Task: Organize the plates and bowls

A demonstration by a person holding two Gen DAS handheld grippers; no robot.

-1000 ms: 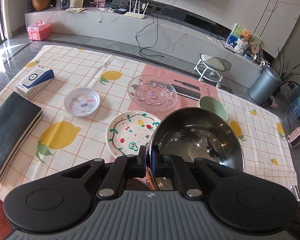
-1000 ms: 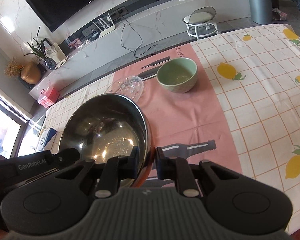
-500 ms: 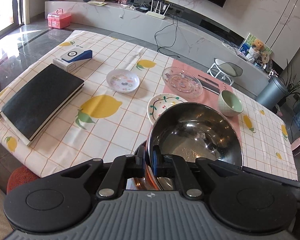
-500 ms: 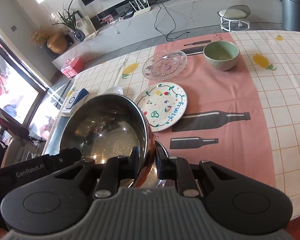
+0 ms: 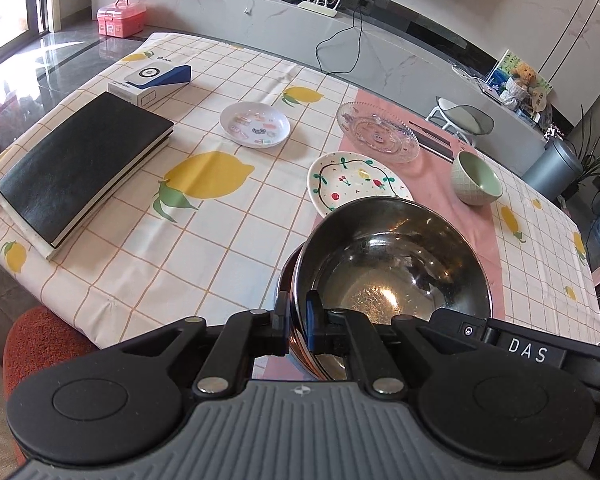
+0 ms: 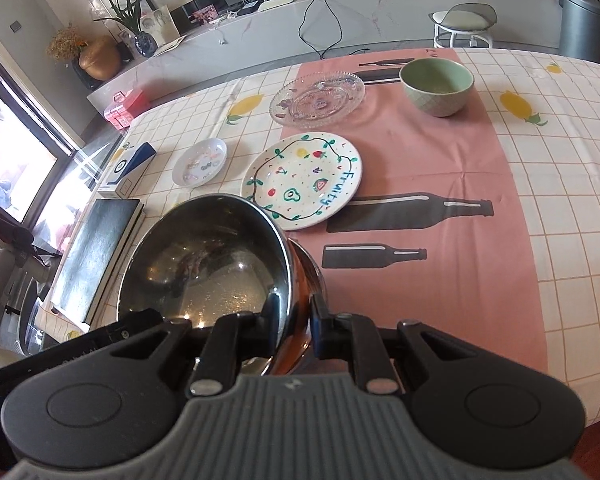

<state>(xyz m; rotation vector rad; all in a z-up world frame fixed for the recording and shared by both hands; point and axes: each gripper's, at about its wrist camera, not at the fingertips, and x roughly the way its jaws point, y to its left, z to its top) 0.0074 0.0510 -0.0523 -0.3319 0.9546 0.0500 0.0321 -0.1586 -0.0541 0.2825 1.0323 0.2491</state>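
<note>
left gripper (image 5: 298, 320): pinches the metal bowl (image 5: 392, 276) rim | right gripper (image 6: 294, 322): pinches the rim's other side | metal bowl: just in front of the fruit plate (image 6: 302, 178), near the table edge

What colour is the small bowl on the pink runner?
The small bowl is pale green, clearest in the right wrist view.

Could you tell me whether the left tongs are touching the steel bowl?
Touching. In the left wrist view the left tongs are closed on the rim of the steel bowl, one pad outside the wall and one inside, with no gap visible.
</note>
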